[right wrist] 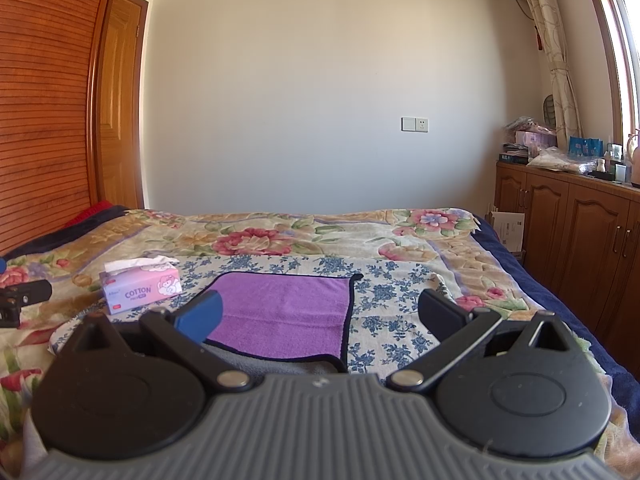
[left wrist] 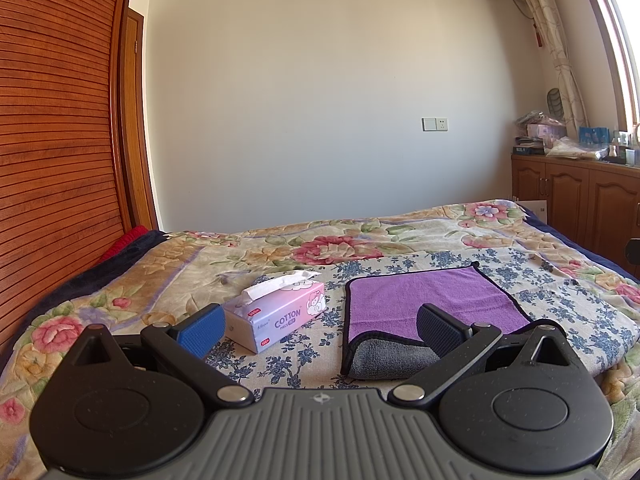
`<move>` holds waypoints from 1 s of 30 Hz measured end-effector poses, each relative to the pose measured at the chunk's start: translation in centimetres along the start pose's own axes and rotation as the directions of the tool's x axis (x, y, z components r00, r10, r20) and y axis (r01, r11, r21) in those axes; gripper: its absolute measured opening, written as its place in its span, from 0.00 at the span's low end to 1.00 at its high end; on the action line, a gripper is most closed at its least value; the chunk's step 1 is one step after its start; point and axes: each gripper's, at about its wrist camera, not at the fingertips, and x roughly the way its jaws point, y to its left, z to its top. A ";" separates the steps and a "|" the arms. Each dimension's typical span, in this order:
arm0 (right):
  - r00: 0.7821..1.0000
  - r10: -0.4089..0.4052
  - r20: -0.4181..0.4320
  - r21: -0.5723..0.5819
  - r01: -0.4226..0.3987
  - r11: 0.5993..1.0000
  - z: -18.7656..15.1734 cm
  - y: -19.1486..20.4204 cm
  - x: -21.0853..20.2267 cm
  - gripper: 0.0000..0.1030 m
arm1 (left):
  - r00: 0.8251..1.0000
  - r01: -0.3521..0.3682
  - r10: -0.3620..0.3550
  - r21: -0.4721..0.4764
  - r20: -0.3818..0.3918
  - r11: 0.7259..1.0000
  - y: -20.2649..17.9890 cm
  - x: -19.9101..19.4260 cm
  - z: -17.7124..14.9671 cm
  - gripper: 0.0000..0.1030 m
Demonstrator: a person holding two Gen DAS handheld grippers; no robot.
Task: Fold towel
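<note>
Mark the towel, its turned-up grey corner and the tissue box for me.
towel (right wrist: 280, 312): right wrist view, purple face.
grey corner (left wrist: 392, 356): left wrist view, folded-over underside.
tissue box (left wrist: 280, 316): left wrist view, printed front.

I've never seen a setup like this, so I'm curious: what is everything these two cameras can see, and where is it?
towel: one, purple with grey underside, dark edging, on the blue-flowered cloth
blue-flowered cloth: one, white and blue, over the bed
tissue box: one, pink and lilac, left of the towel
bed: one, floral blanket
cabinets: brown wood, right wall, cluttered top
left gripper: black, open, over the bed
right gripper: black, open, above the towel
</note>
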 end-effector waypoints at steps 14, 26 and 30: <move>1.000 0.000 0.000 -0.002 0.000 1.000 0.1 0.1 0.0 1.00 | 1.000 0.000 0.000 0.000 -0.001 1.000 0.0 0.0 0.0 1.00; 1.000 0.001 -0.004 -0.003 -0.001 1.000 0.1 0.3 -0.2 1.00 | 1.000 0.000 0.000 0.011 -0.009 1.000 -0.3 -0.1 -0.3 1.00; 1.000 0.005 -0.011 -0.004 -0.005 1.000 -0.5 0.4 0.1 1.00 | 1.000 0.004 -0.004 0.016 -0.020 1.000 -0.5 0.2 -0.2 1.00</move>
